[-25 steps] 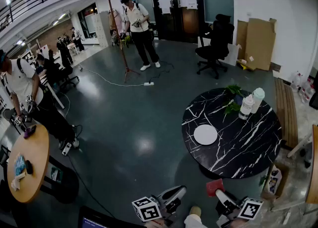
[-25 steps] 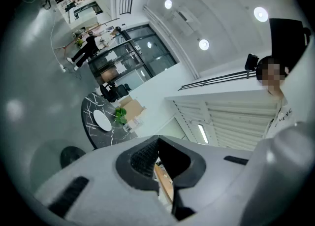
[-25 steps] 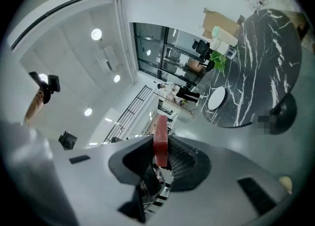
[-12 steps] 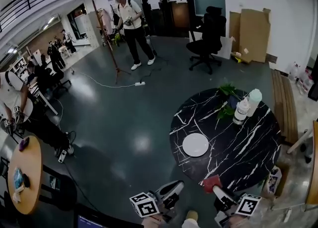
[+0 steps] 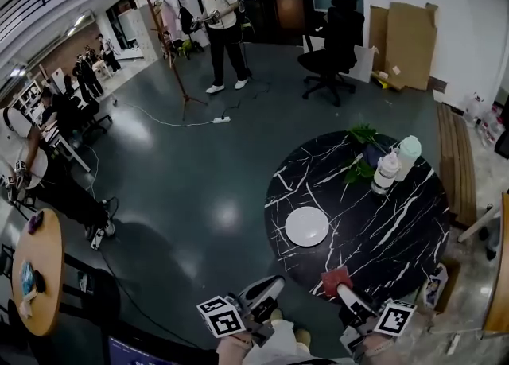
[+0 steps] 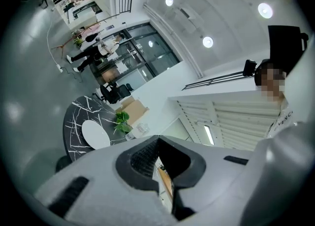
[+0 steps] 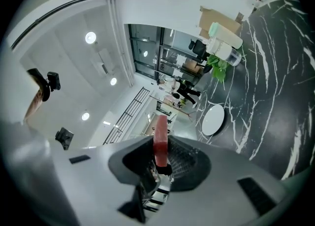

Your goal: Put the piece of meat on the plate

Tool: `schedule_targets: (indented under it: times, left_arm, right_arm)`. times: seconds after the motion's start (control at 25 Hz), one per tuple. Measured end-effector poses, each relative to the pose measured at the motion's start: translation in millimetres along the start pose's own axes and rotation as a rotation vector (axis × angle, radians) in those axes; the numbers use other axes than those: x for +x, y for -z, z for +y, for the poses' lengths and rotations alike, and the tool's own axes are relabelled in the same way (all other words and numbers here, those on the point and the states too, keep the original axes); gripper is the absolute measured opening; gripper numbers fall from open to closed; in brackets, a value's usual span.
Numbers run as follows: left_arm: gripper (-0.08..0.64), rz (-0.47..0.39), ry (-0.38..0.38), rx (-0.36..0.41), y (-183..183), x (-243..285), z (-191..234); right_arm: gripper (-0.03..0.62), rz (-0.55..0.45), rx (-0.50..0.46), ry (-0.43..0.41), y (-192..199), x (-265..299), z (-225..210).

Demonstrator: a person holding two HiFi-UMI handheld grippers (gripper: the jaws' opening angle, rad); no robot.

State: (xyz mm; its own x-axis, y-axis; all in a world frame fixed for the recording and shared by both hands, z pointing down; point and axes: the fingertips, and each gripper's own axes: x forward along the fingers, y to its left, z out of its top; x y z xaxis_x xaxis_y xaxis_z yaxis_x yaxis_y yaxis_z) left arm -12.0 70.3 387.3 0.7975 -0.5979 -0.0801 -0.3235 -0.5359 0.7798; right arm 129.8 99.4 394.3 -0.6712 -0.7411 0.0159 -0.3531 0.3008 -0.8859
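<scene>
- Left tool: at the lower edge of the head view, over the grey floor and at about 7 o'clock from the black table. In the left gripper view its jaws stand narrowly apart, with nothing between them.
- Right tool: at the lower edge of the head view, to the right of the left tool. Its jaws are clamped on the piece of meat.
- Piece of meat: a flat red slab that the right gripper view shows edge-on between the pads, with its free end sticking out past the fingertips. In the head view it sits over the table's near rim at about 6 o'clock. It is held in the air and is well apart from the plate.
- Table: round, with a black top veined in white.
- Plate: white, round and bare. It lies flat on the table's left part, at about 11 o'clock from the meat.
- White bottle and green-capped bottle: these stand upright just beside each other on the table's far side, at about 1 o'clock from the plate.
- Green plant: on the table, just left of the bottles.
- Round wooden table: at 9 o'clock in the head view, well apart from the black table.
- Office chair and cardboard sheets: beyond the table at about 12 o'clock, the sheets leaning on the wall.
- Standing person: farthest away, at about 11 o'clock.
</scene>
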Motion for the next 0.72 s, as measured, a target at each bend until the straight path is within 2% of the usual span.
schedule_targets:
  times: [0.24,0.44,0.72]
  left_arm:
    - [0.009,0.000,-0.019,-0.032,-2,20,27]
    - [0.009,0.011,-0.026,-0.054,-18,48,59]
    - [0.009,0.014,0.006,-0.025,-50,94,104]
  right_arm:
    - [0.083,0.011,0.032,0.046,-6,8,-30]
    - [0.083,0.010,0.051,0.074,-27,31,-48]
    - [0.083,0.052,0.047,0.135,-55,81,-90]
